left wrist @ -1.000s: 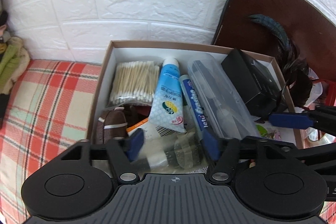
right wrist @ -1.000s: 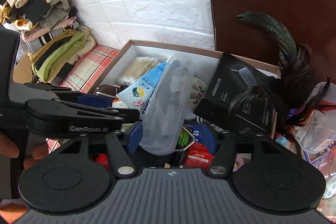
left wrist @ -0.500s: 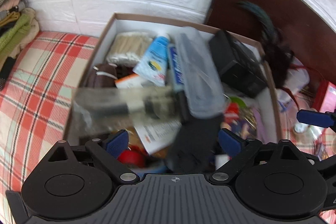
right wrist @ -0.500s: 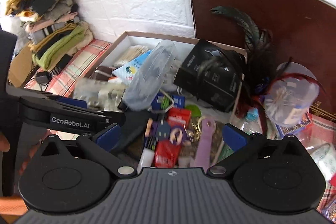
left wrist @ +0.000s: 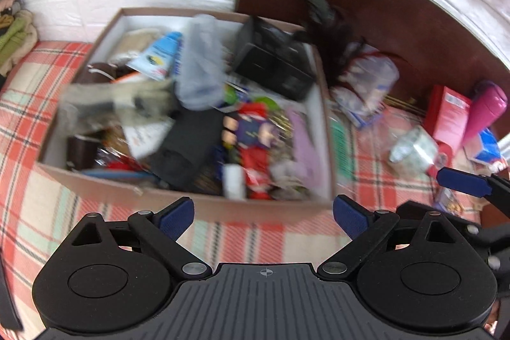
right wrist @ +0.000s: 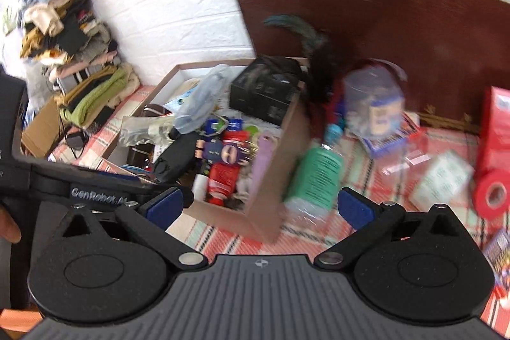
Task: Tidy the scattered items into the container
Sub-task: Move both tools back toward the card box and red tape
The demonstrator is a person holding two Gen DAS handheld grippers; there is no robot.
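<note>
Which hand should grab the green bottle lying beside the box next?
Probably right: the green bottle lies just ahead of the open right tool, while the left tool faces the box.

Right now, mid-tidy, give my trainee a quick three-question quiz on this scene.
1. True or false: the left gripper is holding an item.
2. Where does the green-labelled bottle lie? A) inside the cardboard box B) on the checked cloth beside the box C) between the right gripper's jaws
3. Fill in: the black box sits in the cardboard box's ____ corner, near the feathers.

Key: 1 false, both grippers' jaws have just been opening and nothing is between them; 2 B; 3 far.
</note>
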